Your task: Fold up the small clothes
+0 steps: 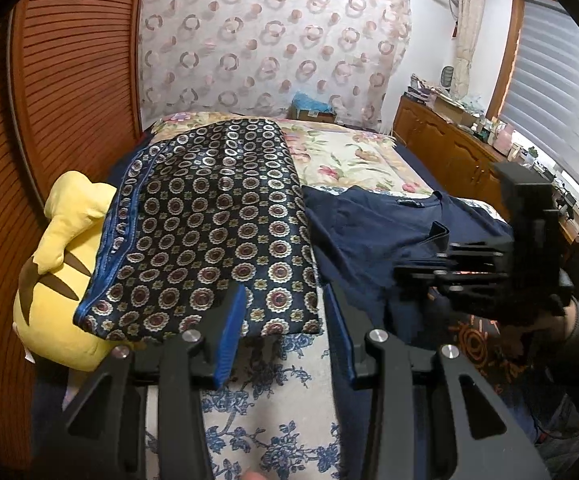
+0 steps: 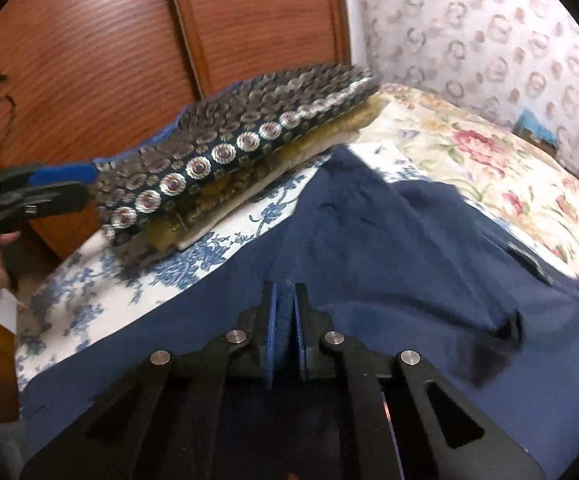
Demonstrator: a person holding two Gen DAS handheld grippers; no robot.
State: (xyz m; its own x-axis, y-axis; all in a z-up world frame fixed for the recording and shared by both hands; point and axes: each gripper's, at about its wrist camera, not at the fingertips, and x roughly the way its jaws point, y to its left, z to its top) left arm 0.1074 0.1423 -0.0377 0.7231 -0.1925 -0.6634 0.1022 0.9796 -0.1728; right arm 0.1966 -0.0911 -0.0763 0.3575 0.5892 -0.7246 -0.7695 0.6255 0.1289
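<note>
- We've got a navy shirt [image 2: 389, 248] spread across the bed [image 1: 273, 392], over a blue-flowered sheet [image 2: 89, 292], collar end toward the far side.
- Our right gripper [image 2: 285, 300] sits low over the near part of the shirt, jaws pressed together. From its own camera we can't tell if any cloth is pinched between them; the navy fabric runs right up to the tips.
- In the left view that same gripper shows up at the right, over the shirt's edge, held by a hand [image 1: 569, 320] in a dark sleeve.
- Our left gripper [image 1: 285, 300] has its jaws apart with nothing between them, just sheet showing through the gap. Its left fingertip [image 1: 235, 312] overlaps the near edge of a patterned cushion [image 1: 213, 216].
- The cushion, dark with round medallions and blue trim, lies just left of the shirt, on top of another folded, yellowish layer [image 2: 225, 188].
- A yellow plush [image 1: 61, 272] pokes out from under the cushion's left side.
- Further back there's a floral quilt [image 1: 353, 156], a ring-print curtain [image 1: 273, 40], wooden slatted doors [image 1: 61, 80] to the left, and a cluttered wooden cabinet [image 1: 449, 148] under the window.
</note>
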